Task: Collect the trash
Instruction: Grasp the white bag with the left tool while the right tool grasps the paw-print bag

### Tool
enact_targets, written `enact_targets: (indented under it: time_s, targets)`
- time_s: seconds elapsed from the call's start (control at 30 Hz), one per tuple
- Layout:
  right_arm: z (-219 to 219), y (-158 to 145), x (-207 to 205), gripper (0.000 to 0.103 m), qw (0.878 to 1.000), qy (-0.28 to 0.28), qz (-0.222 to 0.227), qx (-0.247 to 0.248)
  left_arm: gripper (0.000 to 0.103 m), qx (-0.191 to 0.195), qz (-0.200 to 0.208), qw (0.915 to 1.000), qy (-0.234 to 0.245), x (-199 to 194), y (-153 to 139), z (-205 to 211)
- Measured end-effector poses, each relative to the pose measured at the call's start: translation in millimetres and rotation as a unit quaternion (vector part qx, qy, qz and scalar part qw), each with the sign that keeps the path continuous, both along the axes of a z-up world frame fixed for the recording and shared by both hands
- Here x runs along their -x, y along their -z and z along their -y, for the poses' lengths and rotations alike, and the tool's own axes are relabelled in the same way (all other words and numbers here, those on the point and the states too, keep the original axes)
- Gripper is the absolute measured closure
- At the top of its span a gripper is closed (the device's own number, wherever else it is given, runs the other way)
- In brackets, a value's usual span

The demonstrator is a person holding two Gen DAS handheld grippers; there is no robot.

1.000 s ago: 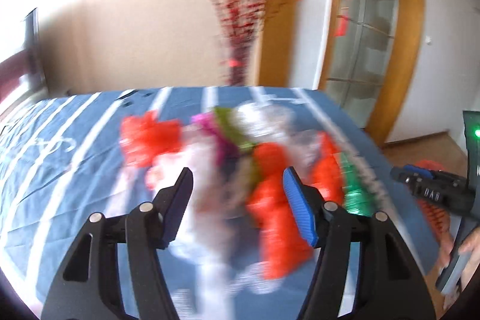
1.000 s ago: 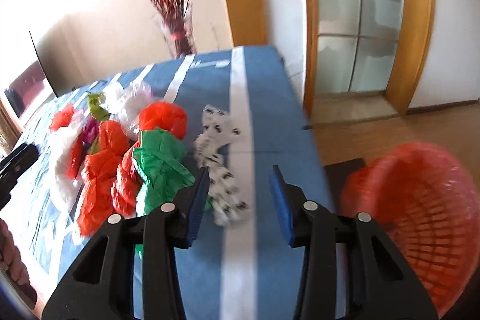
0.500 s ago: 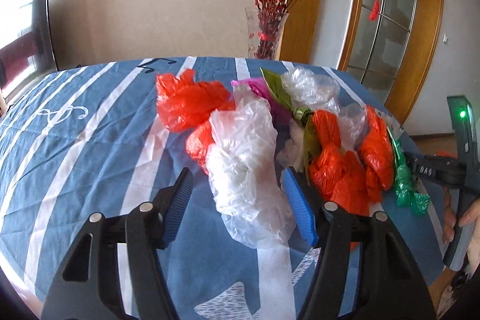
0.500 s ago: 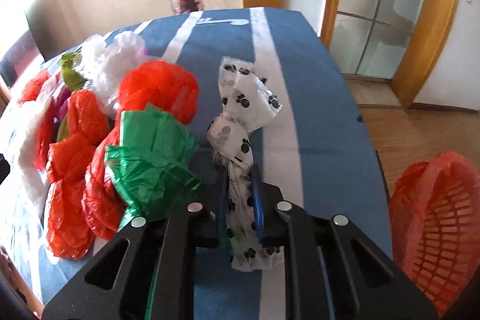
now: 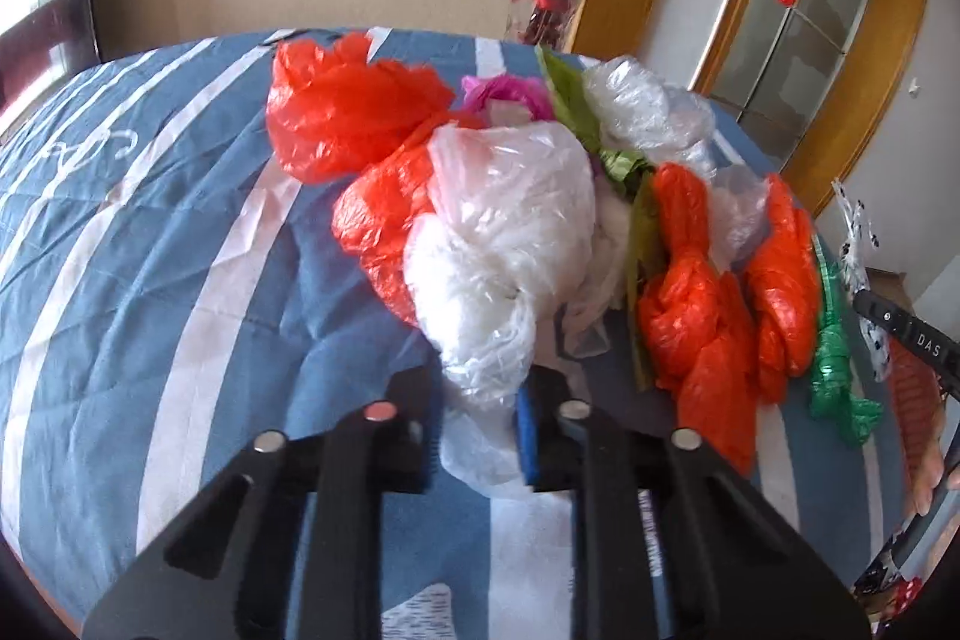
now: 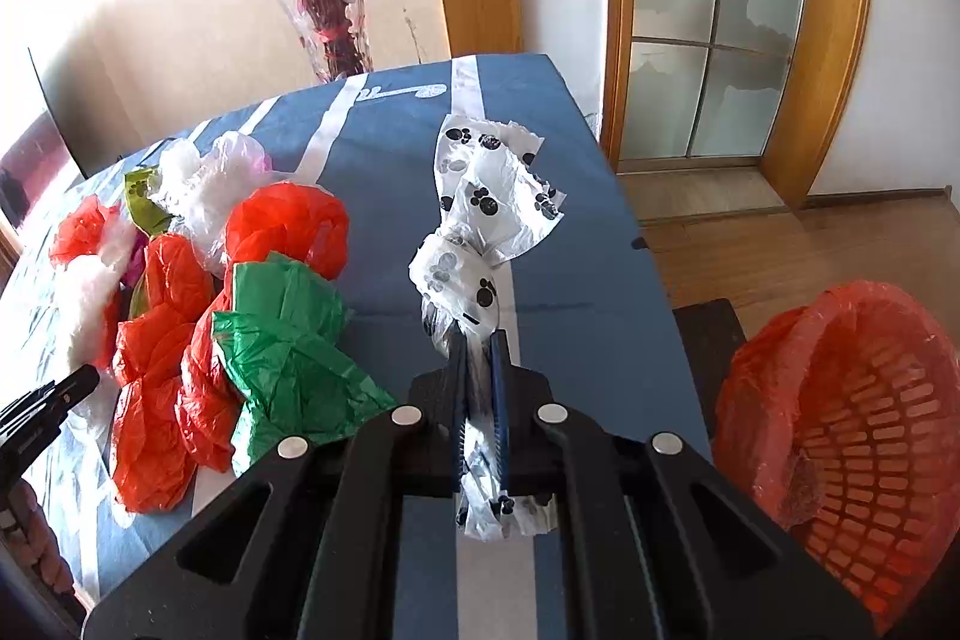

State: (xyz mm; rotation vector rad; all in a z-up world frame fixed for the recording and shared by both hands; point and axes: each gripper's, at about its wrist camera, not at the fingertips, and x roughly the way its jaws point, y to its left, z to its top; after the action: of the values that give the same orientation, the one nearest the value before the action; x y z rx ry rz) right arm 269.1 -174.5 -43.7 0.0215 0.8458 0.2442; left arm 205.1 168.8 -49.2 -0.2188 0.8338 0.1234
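Observation:
A heap of crumpled plastic bags lies on the blue striped table point(image 5: 150, 244). My left gripper point(image 5: 480, 400) is shut on the white plastic bag point(image 5: 498, 244) at the heap's near end. My right gripper point(image 6: 478, 358) is shut on the white paw-print bag point(image 6: 480, 214) and holds it lifted above the table point(image 6: 570, 280). Red bags point(image 5: 354, 112) point(image 6: 288, 226), a green bag point(image 6: 288, 340) and a clear bag point(image 5: 648, 106) lie in the heap. The red basket point(image 6: 852, 448) stands on the floor right of the table.
A glass vase of red branches point(image 6: 330, 22) stands at the table's far edge. A wooden-framed glass door point(image 6: 714, 10) is behind the table. A dark stool point(image 6: 708, 334) sits between table and basket.
My left gripper has moved forward and closed on the white bag. My right gripper, closed on the paw-print bag half a second ago, has lifted it off the table.

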Motion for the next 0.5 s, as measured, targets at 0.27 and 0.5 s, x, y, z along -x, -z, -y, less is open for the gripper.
enact_targets:
  time_s: [0.27,0.5]
  targets:
    - [26.8,-31.5,23.1,0.095,0.999,0.008,0.039,-0.030,0.087,0.000,0.069,0.9965,0.048,22.3,-47.0,27.4]
    - [69.1,-57.0,46.1,0.095,0.996,0.038,0.071,-0.048,0.087,0.016,0.097,0.9881,0.118,21.0,-79.4,81.5]
